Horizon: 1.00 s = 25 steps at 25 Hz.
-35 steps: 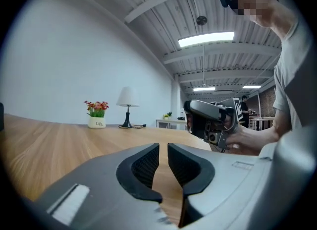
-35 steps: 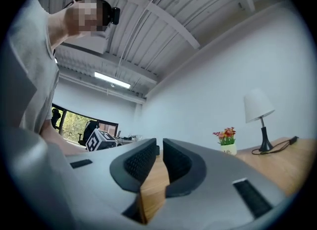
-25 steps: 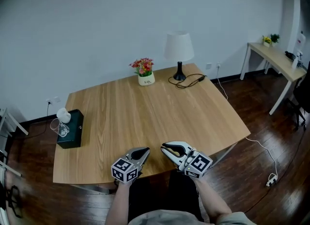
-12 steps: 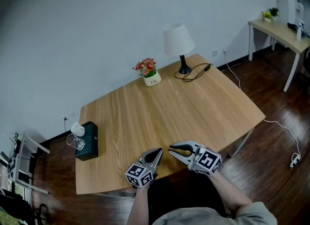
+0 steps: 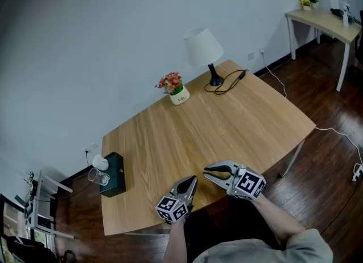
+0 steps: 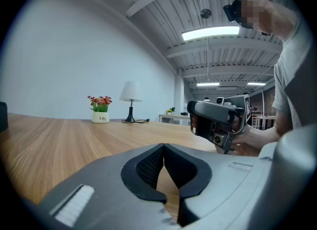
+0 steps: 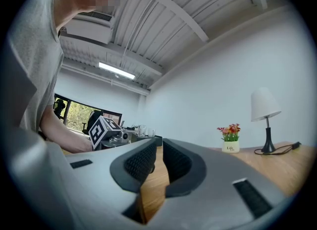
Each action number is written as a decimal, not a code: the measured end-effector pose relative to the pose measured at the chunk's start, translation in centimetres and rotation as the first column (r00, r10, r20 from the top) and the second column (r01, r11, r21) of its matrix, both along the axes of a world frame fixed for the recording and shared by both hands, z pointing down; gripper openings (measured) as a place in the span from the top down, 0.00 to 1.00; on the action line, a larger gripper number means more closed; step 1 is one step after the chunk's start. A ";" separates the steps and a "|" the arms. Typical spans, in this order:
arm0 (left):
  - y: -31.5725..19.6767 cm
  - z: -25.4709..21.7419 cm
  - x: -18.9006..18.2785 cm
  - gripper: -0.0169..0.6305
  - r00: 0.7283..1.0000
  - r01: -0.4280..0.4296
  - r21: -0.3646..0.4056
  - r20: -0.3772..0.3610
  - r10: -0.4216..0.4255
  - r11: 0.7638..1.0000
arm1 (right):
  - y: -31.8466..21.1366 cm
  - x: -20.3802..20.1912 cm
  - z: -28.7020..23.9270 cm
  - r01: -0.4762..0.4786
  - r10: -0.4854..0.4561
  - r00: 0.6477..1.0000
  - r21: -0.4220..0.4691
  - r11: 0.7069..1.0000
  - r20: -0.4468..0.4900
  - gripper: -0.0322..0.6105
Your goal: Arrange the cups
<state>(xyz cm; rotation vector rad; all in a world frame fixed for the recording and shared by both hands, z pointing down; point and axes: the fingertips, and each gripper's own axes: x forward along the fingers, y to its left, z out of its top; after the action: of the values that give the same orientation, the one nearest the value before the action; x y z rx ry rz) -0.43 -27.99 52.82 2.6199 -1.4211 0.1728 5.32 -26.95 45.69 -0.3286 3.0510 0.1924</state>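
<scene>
Only readable print: "Life" on the white pot (image 7: 230, 148) under the red flowers; the smaller line below it is too fine to read. Cups (image 5: 97, 169), one white and one clear glass, stand on a dark box (image 5: 116, 179) at the worktop's (image 5: 227, 126) 8 o'clock edge, well apart from both tools. Left gripper (image 5: 191, 181) and right gripper (image 5: 209, 172) hang side by side over the 6 o'clock edge, each with a cube (image 5: 172, 210) of black-and-white squares. Left jaws: tips together, nothing between. Right jaws: a narrow slit, nothing in it. Pot at 11 o'clock, lamp (image 5: 203, 46) at 12, its cable (image 5: 229, 80) looped beside the base. Against a second ago, the head view has swung. The worktop now lies further right in frame and more skewed, and box and cups are drawn in from the frame's left edge. More of a rack (image 5: 39, 199) shows at the frame's 8 o'clock. Grippers, box, pot and lamp keep their places on the worktop. Only the right gripper view catches the cups side-on, beyond the left gripper's cube, plus a window (image 7: 74, 117) with trees. The left gripper view shows just a sliver of the box at its 9 o'clock edge, but takes in the right gripper and the ceiling strip lights (image 6: 210, 32). Only the head view shows the dark wood floor (image 5: 329, 160).
</scene>
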 end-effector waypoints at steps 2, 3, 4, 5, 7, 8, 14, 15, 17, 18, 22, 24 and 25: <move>0.0 0.0 0.0 0.96 1.000 0.000 0.001 0.001 0.000 1.000 | 0.1 -0.3 0.0 0.006 -0.006 1.000 0.002 1.000 -0.004 0.86; -0.1 0.0 0.0 0.96 1.000 0.000 0.000 0.001 0.000 1.000 | 0.1 -0.4 0.0 0.008 -0.008 1.000 0.003 1.000 -0.006 0.86; -0.1 0.0 0.0 0.96 1.000 0.001 0.000 0.000 -0.001 1.000 | 0.1 -0.5 0.0 0.012 -0.012 1.000 0.004 1.000 -0.008 0.86; -0.1 0.0 0.0 0.96 1.000 0.001 -0.001 0.000 -0.001 1.000 | 0.2 -0.7 -0.1 0.015 -0.015 1.000 0.005 1.000 -0.010 0.86; 0.0 0.0 0.0 0.96 1.000 0.002 0.000 -0.001 -0.002 1.000 | 0.3 -0.9 -0.2 0.022 -0.022 1.000 0.007 1.000 -0.012 0.87; 0.0 0.0 0.0 0.96 1.000 0.002 0.000 -0.001 -0.002 1.000 | 0.3 -1.1 -0.2 0.024 -0.024 1.000 0.009 1.000 -0.010 0.87; -0.1 0.0 0.0 0.96 1.000 0.000 0.001 0.001 0.000 1.000 | 0.3 -2.0 -0.1 0.033 -0.033 0.999 0.006 0.999 -0.018 0.87; -0.1 0.0 0.0 0.96 1.000 -0.001 0.001 0.000 0.001 1.000 | 0.3 -2.1 0.1 0.033 -0.033 0.999 0.006 0.999 -0.021 0.87; 0.0 0.0 0.0 0.96 1.000 0.000 0.000 0.000 0.000 1.000 | 0.4 -2.5 0.1 0.038 -0.038 0.999 0.003 0.999 -0.024 0.87; 0.0 0.1 0.1 0.96 1.000 0.000 -0.001 0.000 0.000 1.000 | 0.5 -2.6 0.0 0.044 -0.044 0.999 0.000 0.999 -0.023 0.87; 0.1 0.2 0.1 0.96 1.000 0.001 0.003 0.001 -0.001 1.000 | 0.7 -3.2 -0.1 0.057 -0.057 0.998 -0.005 0.998 -0.021 0.88; 0.0 0.2 0.1 0.96 1.000 0.000 0.004 0.002 0.000 1.000 | 0.6 -3.6 -0.1 0.060 -0.060 0.998 -0.005 0.998 -0.022 0.88; 0.0 0.2 0.1 0.96 1.000 0.000 0.004 0.001 0.000 1.000 | 0.5 -3.7 0.0 0.059 -0.059 0.998 -0.005 0.998 -0.026 0.88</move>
<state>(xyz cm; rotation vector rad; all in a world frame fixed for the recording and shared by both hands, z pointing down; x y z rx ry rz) -0.34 -28.00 52.99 2.6234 -1.4229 0.1717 1.59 -26.44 45.65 -0.2374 3.0825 0.1885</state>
